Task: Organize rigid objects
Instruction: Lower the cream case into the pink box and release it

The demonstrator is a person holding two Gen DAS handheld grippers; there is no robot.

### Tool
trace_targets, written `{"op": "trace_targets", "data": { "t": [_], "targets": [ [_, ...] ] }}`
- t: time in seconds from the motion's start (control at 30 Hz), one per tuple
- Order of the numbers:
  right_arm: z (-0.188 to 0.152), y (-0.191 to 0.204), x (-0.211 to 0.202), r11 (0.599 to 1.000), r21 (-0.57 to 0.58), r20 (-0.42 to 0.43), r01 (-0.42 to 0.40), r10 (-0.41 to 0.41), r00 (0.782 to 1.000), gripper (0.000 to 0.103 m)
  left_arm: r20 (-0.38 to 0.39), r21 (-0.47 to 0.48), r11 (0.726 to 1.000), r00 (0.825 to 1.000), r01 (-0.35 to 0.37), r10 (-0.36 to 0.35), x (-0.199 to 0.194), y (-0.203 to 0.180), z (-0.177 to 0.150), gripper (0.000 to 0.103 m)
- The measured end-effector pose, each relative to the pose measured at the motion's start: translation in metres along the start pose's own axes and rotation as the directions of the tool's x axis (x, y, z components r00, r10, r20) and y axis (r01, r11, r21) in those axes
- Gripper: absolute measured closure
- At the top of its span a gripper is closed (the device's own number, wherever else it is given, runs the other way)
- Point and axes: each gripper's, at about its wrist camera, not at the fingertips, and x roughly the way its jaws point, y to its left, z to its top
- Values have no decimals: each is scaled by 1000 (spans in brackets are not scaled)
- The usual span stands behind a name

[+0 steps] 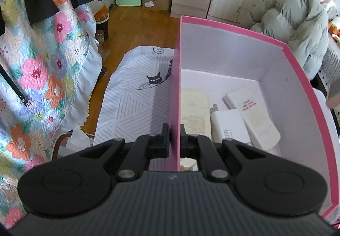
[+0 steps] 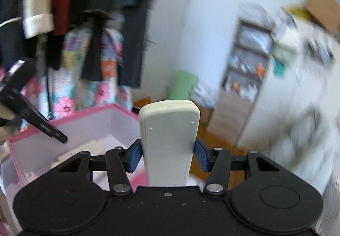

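Closest to you, your left tongs (image 1: 175, 137) are clamped on the near wall of the pink box (image 1: 301, 78), steadying it on the bed. Your right tongs (image 2: 169, 156) are clamped on a cream remote (image 2: 170, 134), held above and just beside the box. A skewed release could drop it outside or jolt the box loose. Inside, a white charger (image 1: 228, 127) shows the letters "MO"; pink print on a neighbouring remote (image 1: 252, 117) is unreadable.

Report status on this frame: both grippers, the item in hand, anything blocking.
Left gripper shut on pink box wall. Right gripper clamped on cream remote, beside the box. Box already holds a few white items; nothing blocking.
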Motion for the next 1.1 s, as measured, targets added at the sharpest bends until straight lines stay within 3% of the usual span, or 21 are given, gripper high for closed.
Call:
{"op": "trace_targets", "data": {
  "t": [0.13,0.3,0.47,0.67,0.8,0.97,1.1],
  "targets": [
    [33,22,21,986,-135,6,-96,97,995,45,10,3,1000,1000,-10,10,0,-2,-1,98],
    [41,60,71,931,-307,-102,-200,177,979,45,12,26,999,999,-31,30,0,-6,0,98],
    [29,93,127,848,-443,-280,-292,179,943,45,16,38,998,999,-42,41,0,-9,0,99],
    [29,121,164,772,-521,-370,-364,181,911,45,19,36,999,999,-38,37,-1,-7,-1,98],
    [35,117,173,807,-434,-389,-401,234,891,46,19,36,999,999,-37,36,-1,-7,-2,98],
    [46,76,141,868,-302,-238,-395,332,913,43,21,35,999,999,-31,30,0,-6,-2,98],
    [53,31,99,897,-154,-178,-414,387,905,42,22,24,999,1000,-22,22,1,-4,-2,98]
  ]
}}
